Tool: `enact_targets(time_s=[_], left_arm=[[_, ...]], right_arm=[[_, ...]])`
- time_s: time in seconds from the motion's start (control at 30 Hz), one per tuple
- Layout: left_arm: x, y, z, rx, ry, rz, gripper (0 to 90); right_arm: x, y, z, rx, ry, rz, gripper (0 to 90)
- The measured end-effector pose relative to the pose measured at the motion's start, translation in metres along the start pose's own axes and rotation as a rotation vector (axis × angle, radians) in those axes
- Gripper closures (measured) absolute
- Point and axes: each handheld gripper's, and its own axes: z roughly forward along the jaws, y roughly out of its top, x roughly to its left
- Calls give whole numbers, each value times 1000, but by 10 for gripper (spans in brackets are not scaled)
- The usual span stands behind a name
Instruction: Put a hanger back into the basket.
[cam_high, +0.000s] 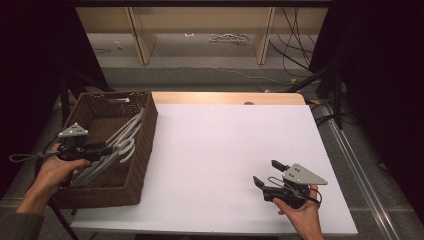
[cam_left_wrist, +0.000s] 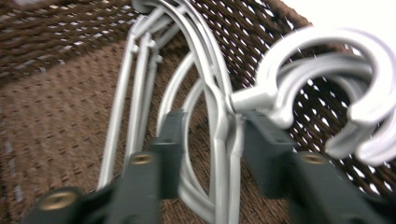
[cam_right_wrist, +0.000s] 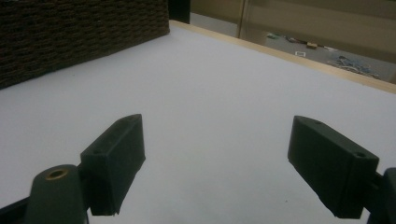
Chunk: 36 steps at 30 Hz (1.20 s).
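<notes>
A brown wicker basket (cam_high: 142, 150) sits at the left edge of the white table (cam_high: 220, 165), and a bundle of white plastic hangers (cam_high: 122, 142) lies inside it, leaning along the basket's right wall with the hooks pointing toward the middle of that wall. The left gripper (cam_high: 102, 150), held in the person's left hand (cam_high: 52, 172), reaches into the basket from the near left side, its tips at the hangers.

In the left gripper view the two black jaws stand apart on either side of the necks of the hangers (cam_left_wrist: 222, 126), just below where the curved hooks (cam_left_wrist: 336, 79) branch off. The right jaw sits close against the stems; the left jaw has a gap between it and them, so the jaws are released and not clamping the bundle. The hangers rest on the woven floor of the basket (cam_left_wrist: 60, 116).

The right gripper (cam_high: 267, 176) rests low over the near right part of the table, in the person's right hand (cam_high: 300, 212), well apart from the basket. In the right gripper view its jaws are spread wide with nothing between them, only the bare table (cam_right_wrist: 210, 102) ahead and the side of the basket (cam_right_wrist: 79, 32) at the upper left
</notes>
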Motion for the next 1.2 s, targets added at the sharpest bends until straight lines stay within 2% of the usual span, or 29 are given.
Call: enact_targets(time_s=[0.17,0.27,0.3,0.4,0.47,0.6,0.63,0.67,0.8,0.87,1.13,1.17,1.2], left_arm=[[-4,6,-9,-36,22,-25,421],[-9,7,-14,-67,22,-28,400],[-12,8,-14,-92,19,-44,395],[-18,9,-18,-127,4,-71,370],[-24,11,-22,-149,5,-75,360],[-38,15,-27,-196,1,-62,340],[-44,15,-29,-210,-1,-58,337],[-49,15,-29,-221,-9,-54,330],[-67,15,-32,-264,-30,-36,322],[-76,16,-33,-284,-50,-25,310],[-118,21,-29,-366,-147,36,267],[-122,21,-28,-377,-150,43,262],[-125,21,-27,-379,-149,50,254]], right_arm=[[0,0,0,-1,0,0,198],[0,0,0,-4,-3,2,198],[0,0,0,-4,-2,3,198],[0,0,0,-5,-1,3,198],[-1,0,0,-14,-5,-13,198],[-1,0,0,-16,-7,-14,198],[0,1,-1,-1,-4,-6,198],[0,0,0,-21,-11,-14,198],[0,1,0,-23,-9,-15,198],[1,1,-1,-9,4,-2,198],[2,1,0,-21,11,-10,197],[3,2,-2,-3,13,0,197],[3,2,-2,-18,5,-13,196]])
